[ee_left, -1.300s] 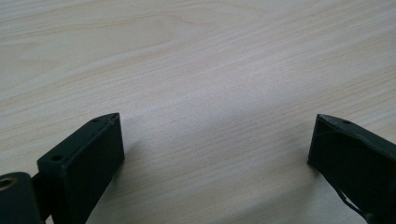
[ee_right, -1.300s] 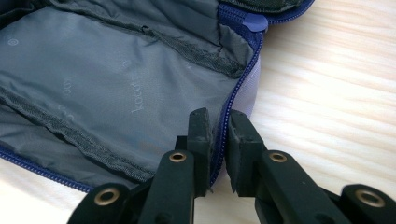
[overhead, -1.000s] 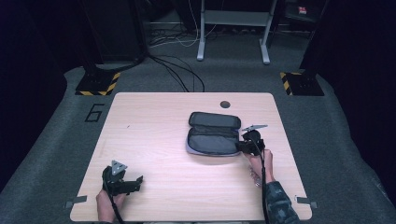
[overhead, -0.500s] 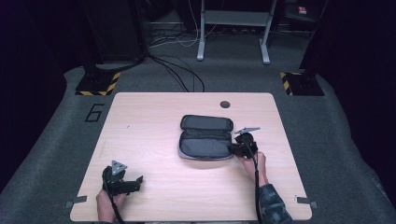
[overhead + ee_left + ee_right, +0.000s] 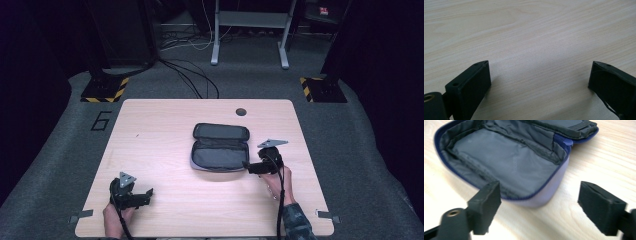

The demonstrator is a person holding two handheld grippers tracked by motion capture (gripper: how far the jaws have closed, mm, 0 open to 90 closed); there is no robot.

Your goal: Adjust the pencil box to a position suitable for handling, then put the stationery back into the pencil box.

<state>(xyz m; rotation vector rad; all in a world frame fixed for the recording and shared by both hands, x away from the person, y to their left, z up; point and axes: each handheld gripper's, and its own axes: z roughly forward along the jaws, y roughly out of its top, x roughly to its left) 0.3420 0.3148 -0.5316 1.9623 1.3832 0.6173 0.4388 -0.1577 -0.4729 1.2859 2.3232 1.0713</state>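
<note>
An open zip case (image 5: 220,147) lies at the middle of the wooden table (image 5: 165,125), its lid folded back toward the far side. It has a grey lining (image 5: 506,157), a blue zipper and a pale lilac shell. My right gripper (image 5: 248,166) is at the case's near right corner, open. In the right gripper view, one of the right gripper's (image 5: 539,205) jaws stands over the case's rim and the other over bare wood; nothing is held. My left gripper (image 5: 148,194) rests near the front left edge, open over bare tabletop (image 5: 536,37), far from the case.
A small dark hole (image 5: 241,111) sits in the table near its far edge. On the floor beyond are cables (image 5: 192,75), a metal stand (image 5: 250,30) and yellow-black striped bases (image 5: 105,90). Bare wood lies left of the case.
The case has slid a little to the left across the table, and my right gripper moved left with it. The left gripper has not moved.
</note>
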